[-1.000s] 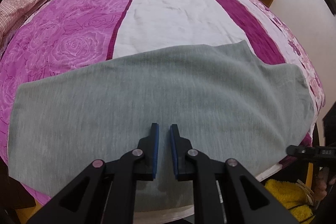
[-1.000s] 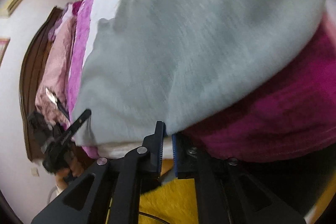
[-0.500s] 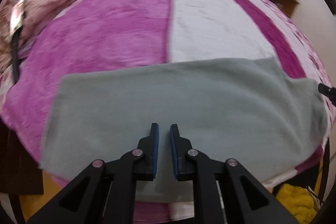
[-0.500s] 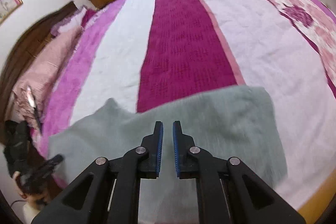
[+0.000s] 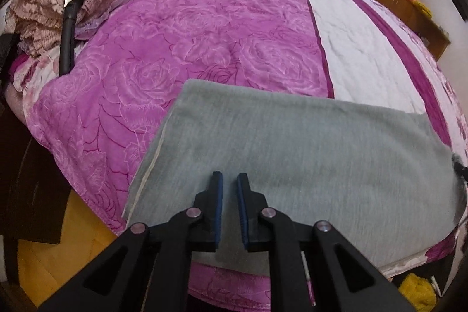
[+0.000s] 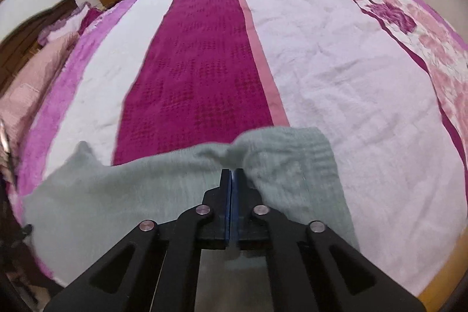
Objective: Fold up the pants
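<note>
Both grippers have swung across the bed (image 5: 222,28), the left gripper (image 5: 229,186) hovering with fingers slightly apart and empty, the right gripper (image 6: 231,180) pinched shut on the soft, limp grey pants (image 5: 307,154) bunching at twelve o'clock, best gripped along an edge.

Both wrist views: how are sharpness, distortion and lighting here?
Left wrist: mostly sharp, strong fisheye bulge in the bed, dark vignette at corners, even soft light, bright window at top. Right wrist: pants smeared by motion blur near the right gripper, left edge blurred too; same bulge, no glare.
</note>
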A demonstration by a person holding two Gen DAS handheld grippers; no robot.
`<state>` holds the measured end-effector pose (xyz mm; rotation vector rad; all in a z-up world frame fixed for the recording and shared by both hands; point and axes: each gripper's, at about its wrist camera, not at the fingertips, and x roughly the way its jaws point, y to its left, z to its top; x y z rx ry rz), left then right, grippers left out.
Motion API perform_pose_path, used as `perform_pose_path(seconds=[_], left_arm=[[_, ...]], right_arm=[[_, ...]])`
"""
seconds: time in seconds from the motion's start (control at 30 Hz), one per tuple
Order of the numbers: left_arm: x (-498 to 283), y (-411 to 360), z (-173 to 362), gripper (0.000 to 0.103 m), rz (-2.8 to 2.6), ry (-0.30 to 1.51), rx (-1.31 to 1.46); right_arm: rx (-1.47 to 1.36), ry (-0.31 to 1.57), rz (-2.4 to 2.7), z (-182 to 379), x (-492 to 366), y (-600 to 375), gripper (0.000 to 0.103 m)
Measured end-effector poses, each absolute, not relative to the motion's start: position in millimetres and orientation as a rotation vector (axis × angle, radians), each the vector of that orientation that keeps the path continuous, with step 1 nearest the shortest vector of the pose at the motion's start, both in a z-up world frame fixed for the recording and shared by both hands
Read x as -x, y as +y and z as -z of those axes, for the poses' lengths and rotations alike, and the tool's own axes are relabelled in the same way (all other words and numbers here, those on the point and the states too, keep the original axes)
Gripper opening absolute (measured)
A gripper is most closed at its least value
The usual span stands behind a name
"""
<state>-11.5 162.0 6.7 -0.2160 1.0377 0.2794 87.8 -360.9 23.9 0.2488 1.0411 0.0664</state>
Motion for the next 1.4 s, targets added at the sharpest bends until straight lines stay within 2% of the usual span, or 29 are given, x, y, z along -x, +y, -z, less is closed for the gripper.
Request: perform_pose_path(seconds=[0.07,0.17,0.23,0.3,0.47,0.7,0.97,1.4], left_arm=[[11,160,-7,0.011,-0.285,1.039,0.207],[11,158,-7,0.012,-0.291,1.042,0.210],[13,157,-8,0.014,-0.292,1.043,0.217],[15,156,-9,0.017,-0.290,1.044,0.227],[25,154,-14,0.023,-0.295,1.039,0.233],[35,161,-13,0.023,-0.312,1.041,0.255],[33,161,-6,0.025,-0.318,1.048,0.257],[29,161,-1,0.028,-0.322,1.047,0.243]], right_arm=[[-0.304,1.018,-0.090,-37,-70,-372,0.000],[-0.399,0.988,-0.086,-51,-38,-393,0.016],[-0.460,0.977,-0.065,-54,-16,-407,0.034],[-0.507,0.979,-0.044,-52,-1,-417,0.040],[-0.652,1.039,-0.102,-30,25,-423,0.040],[-0.702,1.124,-0.202,14,15,-386,0.040],[-0.804,0.954,-0.145,17,2,-382,0.040],[-0.797,0.906,-0.096,28,-15,-376,0.039]])
